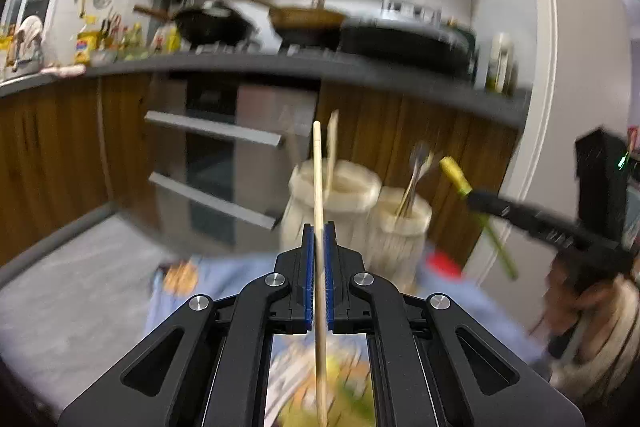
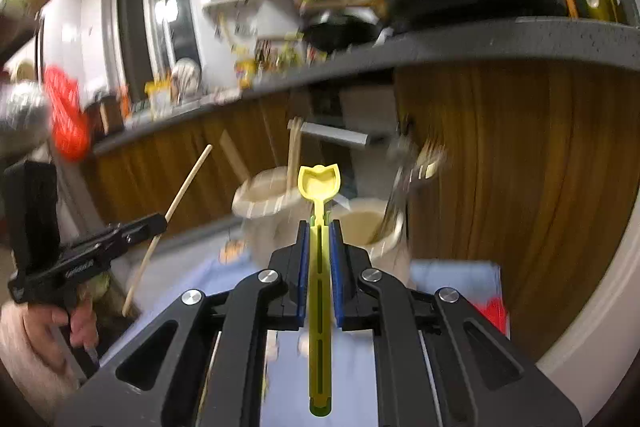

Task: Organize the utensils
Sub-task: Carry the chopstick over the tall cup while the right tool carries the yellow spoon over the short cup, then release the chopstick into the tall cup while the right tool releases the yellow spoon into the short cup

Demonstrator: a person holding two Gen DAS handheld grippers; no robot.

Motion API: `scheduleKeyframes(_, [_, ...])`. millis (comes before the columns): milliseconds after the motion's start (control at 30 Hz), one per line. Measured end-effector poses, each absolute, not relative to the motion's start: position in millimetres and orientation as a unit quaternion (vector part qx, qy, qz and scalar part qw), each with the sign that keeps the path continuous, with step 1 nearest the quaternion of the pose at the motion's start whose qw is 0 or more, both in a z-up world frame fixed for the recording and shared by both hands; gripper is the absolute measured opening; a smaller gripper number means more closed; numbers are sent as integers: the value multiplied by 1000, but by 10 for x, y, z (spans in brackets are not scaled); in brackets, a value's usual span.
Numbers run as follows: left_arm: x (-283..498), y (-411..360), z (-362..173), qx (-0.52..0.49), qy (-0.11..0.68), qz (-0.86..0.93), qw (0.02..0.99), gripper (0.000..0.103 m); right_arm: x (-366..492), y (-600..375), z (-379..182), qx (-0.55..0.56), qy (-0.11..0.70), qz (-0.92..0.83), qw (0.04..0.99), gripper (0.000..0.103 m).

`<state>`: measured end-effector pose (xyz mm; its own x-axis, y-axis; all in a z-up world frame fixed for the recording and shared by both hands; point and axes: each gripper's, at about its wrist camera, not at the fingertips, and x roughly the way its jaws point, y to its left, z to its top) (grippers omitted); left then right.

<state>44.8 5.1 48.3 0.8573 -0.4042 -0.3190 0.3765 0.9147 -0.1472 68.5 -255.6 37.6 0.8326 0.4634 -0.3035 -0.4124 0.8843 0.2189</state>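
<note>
Left gripper (image 1: 319, 227): pads clamped on a single wooden chopstick (image 1: 318, 187), gripped around mid-length, tip sticking up and forward, tail running back under the tool. Right gripper (image 2: 320, 225): pads clenched on the yellow plastic spoon (image 2: 319, 183), handle lying along the gap, bowl just past the fingertips. Both utensils are in the air, neither touching a cup.

Ahead of both tools sit two pale holder cups side by side on the blue mat (image 2: 452, 279). The left cup (image 1: 334, 187) already holds wooden sticks; the right cup (image 1: 402, 223) holds metal cutlery, looks like forks. So we read the sort as chopstick to the left cup, spoon to the right one. Both drops are not yet done.

Behind the cups: wood cabinet fronts and a dark worktop (image 2: 520, 39) with pans on it. Frames are motion-blurred, so fine detail on the cups is unreliable.

Risks from here:
- The chopstick is thin and long; any contact with the cup rim levers it in the pads and it twists or slips out.
- Sticks already in the left cup can block entry, and pushing past them could tip the cup.
- The two tools are near each other in both views; simultaneous approach to adjacent cups risks a clash.
- The spoon bowl can snag the fork heads on the way down.
</note>
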Motion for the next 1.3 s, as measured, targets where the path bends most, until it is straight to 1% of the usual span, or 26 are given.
scheduleKeyframes(100, [783,-86,675,-74,135,-225,962,5,990,-2611,477,114,155,235,953,10])
scheduleKeyframes(267, [1249,-274,819,-111,105,-242,958,5,1401,-2598,514,153,135,235,951,10])
scheduleKeyframes(433, [1515,-480,838,-91,87,-229,965,5,1677,-2492,437,172,135,243,945,10])
scheduleKeyframes(633, [1586,-581,735,-58,66,-205,975,5,1728,-2374,313,146,117,228,956,10])
scheduleKeyframes(800, [1513,-545,614,-51,74,-201,975,5,1667,-2291,208,98,120,216,964,10])
scheduleKeyframes(1033, [1277,-372,476,-50,107,-201,972,5,1435,-2255,108,55,154,192,968,10])
scheduleKeyframes(1100, [1221,-371,420,-42,125,-197,971,5,1361,-2259,67,53,163,185,968,10])
scheduleKeyframes(1300, [1118,-429,308,-16,145,-190,971,5,1234,-2329,-22,65,172,175,967,10])
